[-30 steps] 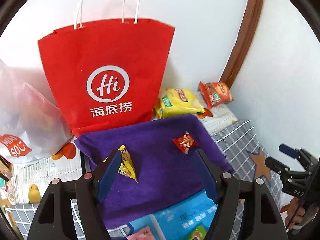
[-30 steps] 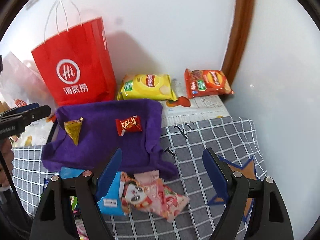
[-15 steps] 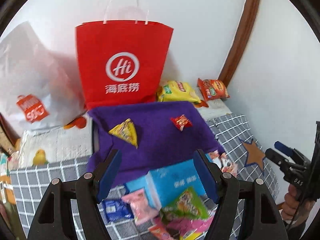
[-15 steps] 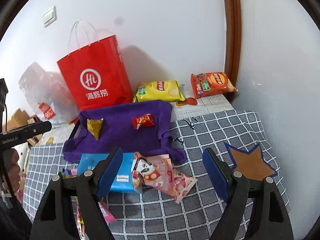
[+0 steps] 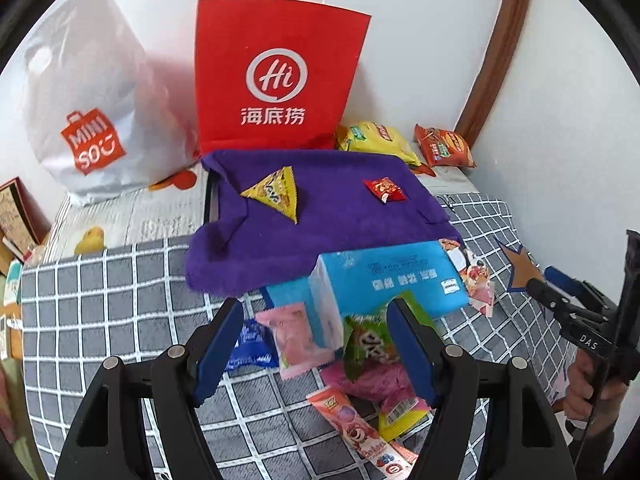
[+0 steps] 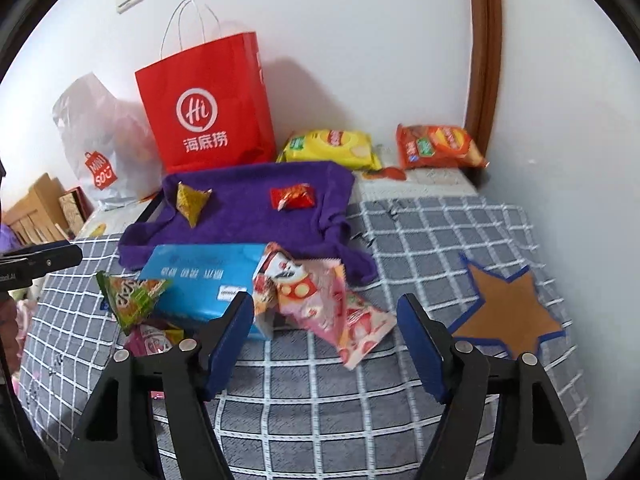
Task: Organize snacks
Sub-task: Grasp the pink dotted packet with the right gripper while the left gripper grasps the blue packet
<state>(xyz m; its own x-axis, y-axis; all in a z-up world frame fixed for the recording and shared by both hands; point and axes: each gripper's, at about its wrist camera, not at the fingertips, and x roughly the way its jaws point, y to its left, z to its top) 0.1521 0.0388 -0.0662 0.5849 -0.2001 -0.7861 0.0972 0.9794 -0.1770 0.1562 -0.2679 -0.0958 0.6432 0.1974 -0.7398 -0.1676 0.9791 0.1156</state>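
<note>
A purple towel (image 5: 320,220) covers a tray and carries a yellow triangular packet (image 5: 276,194) and a small red packet (image 5: 385,189). In front of it lies a blue tissue pack (image 5: 384,276) amid loose snacks: a green packet (image 5: 370,346), a pale pink packet (image 5: 298,334), a dark blue packet (image 5: 250,350). My left gripper (image 5: 316,346) hovers open over this pile with nothing held. My right gripper (image 6: 326,330) hangs above the pink strawberry packets (image 6: 320,300), its jaws closing, and the pads touch nothing.
A red paper bag (image 5: 276,80) and a white plastic bag (image 5: 96,100) stand against the wall. Yellow (image 6: 332,148) and orange (image 6: 438,146) chip bags lie at the back right corner. A brown star (image 6: 508,312) marks the checked cloth (image 6: 420,240) on the right.
Both grippers have drawn back and sunk towards the near snack pile, which has come into view. The right jaws have narrowed a little.
</note>
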